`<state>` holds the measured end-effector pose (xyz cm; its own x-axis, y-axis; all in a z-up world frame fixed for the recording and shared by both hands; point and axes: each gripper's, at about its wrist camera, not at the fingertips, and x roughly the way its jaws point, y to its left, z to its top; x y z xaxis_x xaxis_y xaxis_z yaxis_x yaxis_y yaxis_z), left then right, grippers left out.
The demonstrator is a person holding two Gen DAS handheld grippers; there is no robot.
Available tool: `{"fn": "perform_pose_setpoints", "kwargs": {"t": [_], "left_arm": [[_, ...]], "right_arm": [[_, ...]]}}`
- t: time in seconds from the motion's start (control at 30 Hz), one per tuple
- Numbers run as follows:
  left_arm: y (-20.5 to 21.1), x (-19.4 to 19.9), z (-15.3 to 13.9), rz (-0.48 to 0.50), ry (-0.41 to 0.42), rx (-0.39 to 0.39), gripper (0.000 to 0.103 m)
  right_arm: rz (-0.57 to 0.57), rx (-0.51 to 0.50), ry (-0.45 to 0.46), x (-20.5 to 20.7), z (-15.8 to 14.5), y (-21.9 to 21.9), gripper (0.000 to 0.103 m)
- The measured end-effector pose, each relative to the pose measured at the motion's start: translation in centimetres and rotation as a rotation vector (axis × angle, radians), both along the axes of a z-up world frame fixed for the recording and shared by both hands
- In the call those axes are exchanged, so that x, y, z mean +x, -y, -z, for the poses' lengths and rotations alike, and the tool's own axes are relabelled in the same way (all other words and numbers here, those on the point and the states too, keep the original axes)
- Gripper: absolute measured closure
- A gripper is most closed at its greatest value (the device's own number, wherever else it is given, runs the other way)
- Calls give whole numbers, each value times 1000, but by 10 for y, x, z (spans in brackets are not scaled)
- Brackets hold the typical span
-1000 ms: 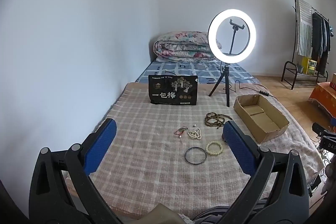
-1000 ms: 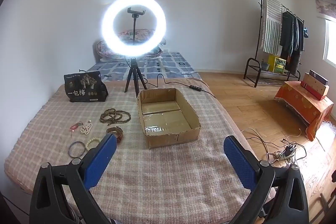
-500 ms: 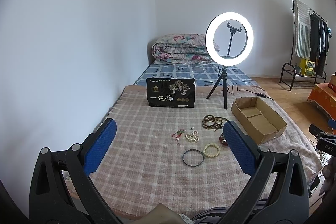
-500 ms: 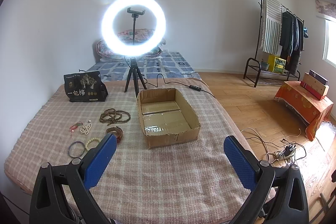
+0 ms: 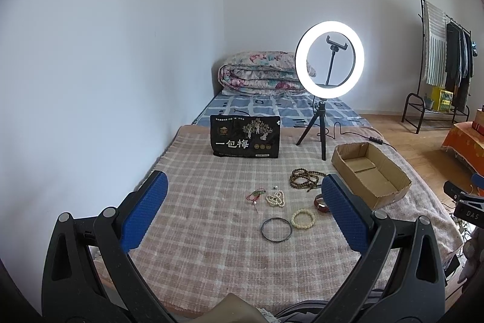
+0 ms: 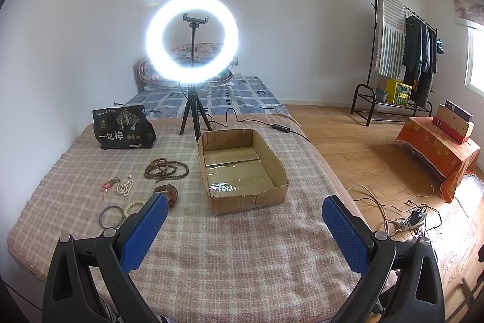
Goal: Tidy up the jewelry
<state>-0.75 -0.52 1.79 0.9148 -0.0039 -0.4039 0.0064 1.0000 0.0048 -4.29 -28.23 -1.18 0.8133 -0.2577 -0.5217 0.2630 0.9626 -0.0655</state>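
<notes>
Compared with a second ago, the left wrist view has been tilted upward: the ring light (image 5: 329, 59) and the bed (image 5: 211, 220) are now seen lower in the frame, and the jewelry has slid toward the lower centre. The right wrist view is practically unchanged. No item has been moved, so sorting is judged not yet begun, only an aim being adjusted.

The cardboard box (image 6: 242, 168) is seen at centre of the right view, empty, its near wall torn. Left of it, toward the middle left of the frame, the jewelry is scattered: a brown bead necklace (image 6: 165, 168), a dark bangle (image 5: 276, 229), a pale bead bracelet (image 5: 303, 219), a white pearl strand (image 5: 276, 199) and a red cord (image 5: 256, 196).

The left tongs (image 5: 242, 211) and the right tongs (image 6: 242, 229) are both held spread wide with nothing between the blue pads, above the blanket.

A reddish-brown band (image 5: 320, 203) is half covered by a left-view pad. The pale bracelet is partly hidden in the right view. A tiny bead near the pearls cannot be identified. The lit ring is blown out.
</notes>
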Motion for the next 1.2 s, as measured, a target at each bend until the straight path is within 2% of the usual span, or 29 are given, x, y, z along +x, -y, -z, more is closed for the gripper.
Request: {"fn": "perform_pose_setpoints", "kwargs": {"t": [1.2], "left_arm": [[2, -4, 2, -2, 3, -1, 0]], "right_arm": [[1, 1, 1, 0, 0, 0, 0]]}}
